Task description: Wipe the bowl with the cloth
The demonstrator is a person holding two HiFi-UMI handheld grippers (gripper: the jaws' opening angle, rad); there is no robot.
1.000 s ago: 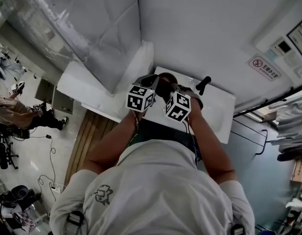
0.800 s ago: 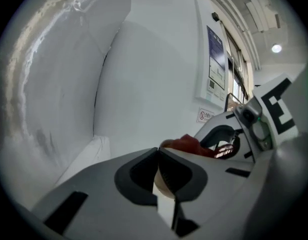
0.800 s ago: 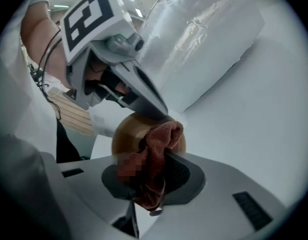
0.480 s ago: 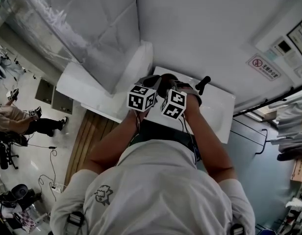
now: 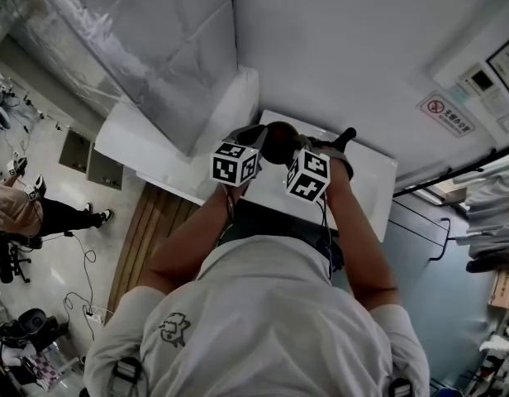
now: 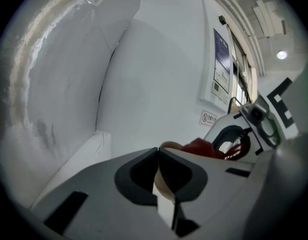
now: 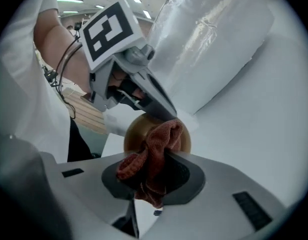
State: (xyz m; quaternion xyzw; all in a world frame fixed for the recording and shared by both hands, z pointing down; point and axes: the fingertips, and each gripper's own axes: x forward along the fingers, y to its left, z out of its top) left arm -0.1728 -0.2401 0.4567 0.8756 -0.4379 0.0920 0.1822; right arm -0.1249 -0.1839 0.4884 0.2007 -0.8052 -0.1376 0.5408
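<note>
While the left gripper (image 6: 158,153) is clamped on the rim of the small tan round bowl (image 7: 132,134) over the white tabletop (image 5: 368,180), the right gripper (image 7: 161,159) pinches the rust-red knitted cloth (image 7: 156,141) against it, so wiping looks underway, not finished.

Cloth (image 7: 153,146): looked knitted, rough, matt. Bowl (image 7: 131,133): looked smooth with a faint sheen; wood or plastic could not be told. Left gripper (image 6: 158,152) shell: was matt grey plastic. Desk (image 5: 366,180): was white, smooth. Sheeting (image 5: 139,48): was clear film, crinkled, glossy.
</note>
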